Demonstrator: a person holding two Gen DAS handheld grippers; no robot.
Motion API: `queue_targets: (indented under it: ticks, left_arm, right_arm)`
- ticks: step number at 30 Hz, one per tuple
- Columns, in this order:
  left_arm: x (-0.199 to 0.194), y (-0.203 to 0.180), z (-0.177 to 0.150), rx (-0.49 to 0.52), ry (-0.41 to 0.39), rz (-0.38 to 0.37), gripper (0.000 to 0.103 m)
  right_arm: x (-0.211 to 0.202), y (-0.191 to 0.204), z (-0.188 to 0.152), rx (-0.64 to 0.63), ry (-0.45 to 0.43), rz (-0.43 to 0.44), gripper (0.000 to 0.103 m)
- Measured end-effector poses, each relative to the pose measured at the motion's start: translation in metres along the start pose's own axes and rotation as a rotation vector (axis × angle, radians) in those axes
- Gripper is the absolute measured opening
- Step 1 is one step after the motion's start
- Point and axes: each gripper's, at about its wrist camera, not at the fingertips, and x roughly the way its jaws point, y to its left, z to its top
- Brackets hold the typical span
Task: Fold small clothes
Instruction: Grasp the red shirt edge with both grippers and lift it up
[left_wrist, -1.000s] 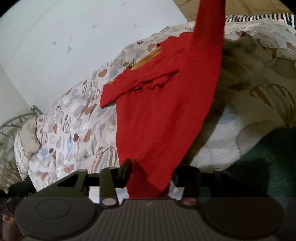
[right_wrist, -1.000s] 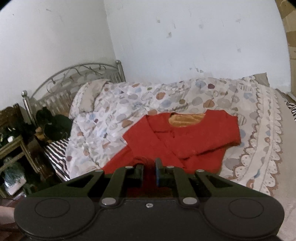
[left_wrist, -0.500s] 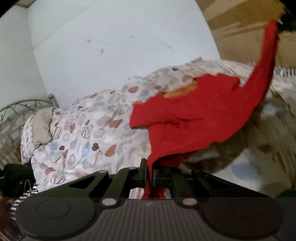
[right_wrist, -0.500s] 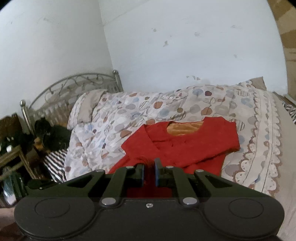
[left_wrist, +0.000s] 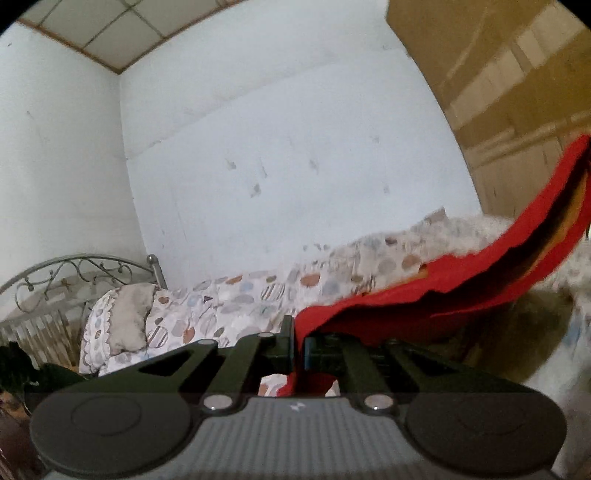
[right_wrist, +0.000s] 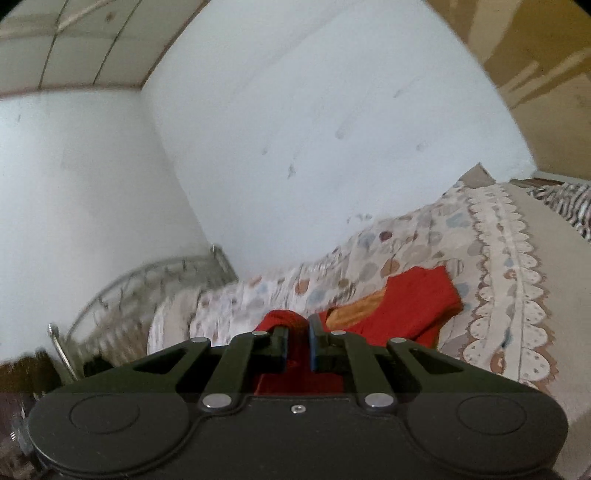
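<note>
Both grippers raised since before, left gripper (left_wrist: 298, 341) and right gripper (right_wrist: 297, 345) each pinching red sweater (left_wrist: 436, 295).

Dim, flat indoor light fills both fisheye views, with straight lines bowed toward black corners, motion blur smearing the far right, and a soft shadow under the lifted red garment (left_wrist: 461, 291).

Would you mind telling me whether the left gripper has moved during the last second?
Yes. The left gripper, clamped on the red sweater, has tilted up: the white wall fills the view and the ceiling shows, whereas earlier the quilt did.
</note>
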Motion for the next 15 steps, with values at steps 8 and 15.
queue_targets:
  ticks: [8,15]
  left_arm:
    - [-0.046,0.002,0.030,-0.049,-0.086,-0.021,0.004]
    - [-0.073,0.036,0.074,-0.175,0.014,-0.197,0.004]
  right_arm:
    - [-0.048,0.004,0.010,-0.009,-0.085,0.027,0.009]
    - [-0.090,0.016,0.022,-0.030,-0.123,0.063,0.009]
